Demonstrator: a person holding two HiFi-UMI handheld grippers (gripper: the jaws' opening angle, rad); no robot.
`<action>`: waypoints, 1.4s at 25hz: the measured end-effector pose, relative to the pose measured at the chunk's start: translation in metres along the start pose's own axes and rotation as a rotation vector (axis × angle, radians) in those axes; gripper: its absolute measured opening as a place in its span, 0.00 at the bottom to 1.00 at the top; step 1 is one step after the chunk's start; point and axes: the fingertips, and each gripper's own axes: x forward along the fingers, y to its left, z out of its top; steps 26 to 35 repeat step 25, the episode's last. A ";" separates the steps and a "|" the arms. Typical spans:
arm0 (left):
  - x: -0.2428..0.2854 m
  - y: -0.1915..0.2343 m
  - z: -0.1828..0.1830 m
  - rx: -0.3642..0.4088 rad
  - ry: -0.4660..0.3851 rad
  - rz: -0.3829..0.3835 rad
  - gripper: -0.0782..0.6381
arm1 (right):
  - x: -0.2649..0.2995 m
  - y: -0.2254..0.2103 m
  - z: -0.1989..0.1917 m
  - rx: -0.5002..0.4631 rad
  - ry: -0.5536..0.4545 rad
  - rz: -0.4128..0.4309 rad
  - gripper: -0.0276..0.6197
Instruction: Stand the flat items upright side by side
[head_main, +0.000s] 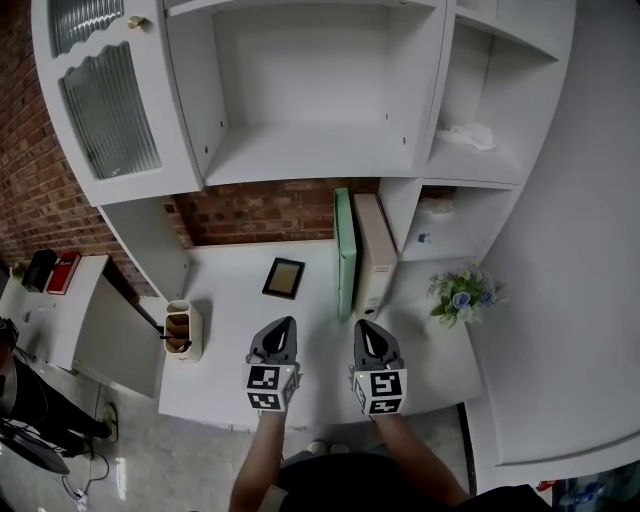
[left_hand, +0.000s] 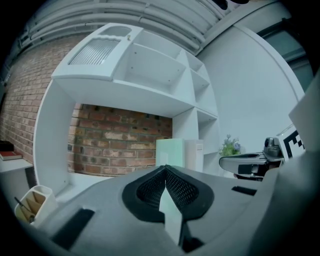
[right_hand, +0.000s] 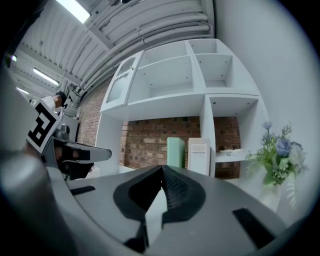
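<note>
At the far left of the white desk (head_main: 240, 300) stands a pen holder (head_main: 182, 331), well apart from everything the task concerns. Further in, a small dark picture frame (head_main: 284, 277) appears to lie flat on the desktop, near the brick back wall and apart from the standing pair. The left gripper (head_main: 286, 324) hovers over the front of the desk, and its own view shows the jaws pressed fully together with nothing between them. Right of the frame, a green folder (head_main: 345, 252) stands upright on its edge, touching a white file box (head_main: 373, 254) that stands upright beside it, next to the hutch's divider (head_main: 400, 210). The right gripper (head_main: 366, 327) sits just in front of that pair, its jaws likewise closed tight and empty. A pot of flowers (head_main: 461, 296) stands at the right.

The two large items look done. If the frame counts as a flat item, it is probably what is left. To do that well, the left gripper would need to open, come in low at one edge of the frame, pinch it firmly, tip it up and set it flush against the folder's free face, while the right gripper steadies the pair so nothing topples
</note>
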 end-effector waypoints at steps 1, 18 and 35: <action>-0.001 0.000 -0.001 0.000 0.004 -0.001 0.12 | 0.000 0.001 -0.001 0.006 0.005 0.002 0.04; -0.012 0.002 -0.011 -0.020 0.026 -0.012 0.12 | -0.006 0.011 -0.007 0.001 0.030 0.001 0.04; -0.015 0.007 -0.015 -0.028 0.034 -0.003 0.12 | -0.006 0.013 -0.009 0.002 0.032 0.002 0.04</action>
